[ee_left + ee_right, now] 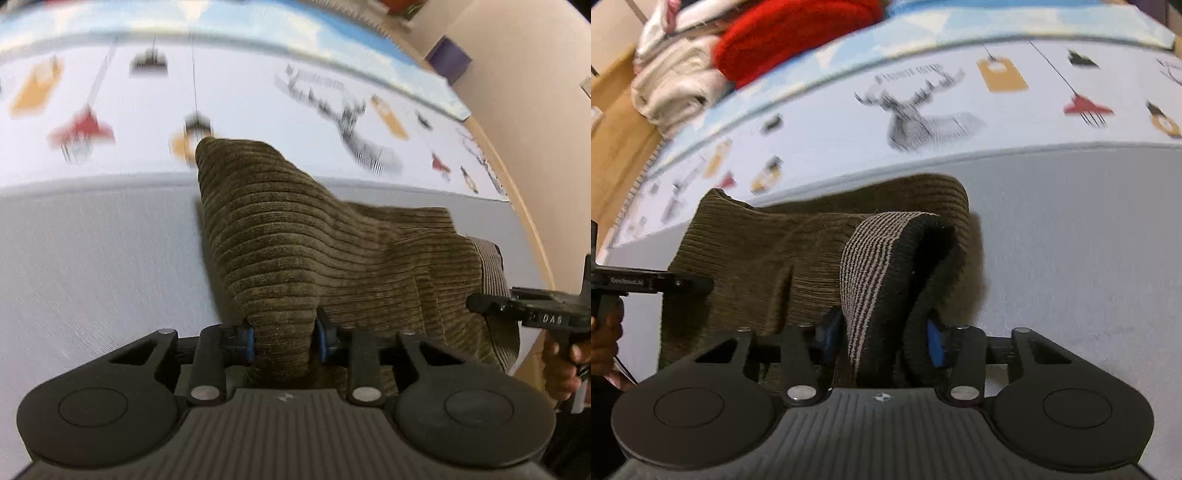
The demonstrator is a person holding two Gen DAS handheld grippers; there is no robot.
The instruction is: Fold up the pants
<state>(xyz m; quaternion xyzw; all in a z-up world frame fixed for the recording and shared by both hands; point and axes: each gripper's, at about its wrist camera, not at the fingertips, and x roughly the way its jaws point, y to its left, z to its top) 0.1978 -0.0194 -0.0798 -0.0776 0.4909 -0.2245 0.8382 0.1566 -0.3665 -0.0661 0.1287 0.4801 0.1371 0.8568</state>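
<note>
In the left wrist view we see the left claw (284,339) at the bottom centre of the frame, its two blue pads (250,341) pressed against a bunched fold of the pants (295,236). The jaws are partly closed, with the brown ribbed cloth filling the gap between them. From there the pants run up to a rounded hump in the middle of the frame and spread to the right over the grey sheet (92,258). At the right edge the right claw (480,302) comes in sideways, and a hand (561,365) holds its grip; from here we cannot tell how its jaws stand.

In the right wrist view we see the right claw (882,338) at the bottom centre, also partly closed, clamping the striped waistband (879,266) of the pants (757,258). The band loops up and over, showing its black inner side. The left pad is mostly hidden behind the cloth; the right one shows blue. The rest of the pants lies in the left half of the frame on the grey sheet (1071,240). The left claw (694,284) pokes in at the left edge, held by a hand (605,332) that the frame cuts off.

Beyond the grey sheet lies a white cloth with printed pictures (923,118), blurred in both views. At the upper left of the right view, a red and a cream bundle (738,48) are too smeared to make out.
</note>
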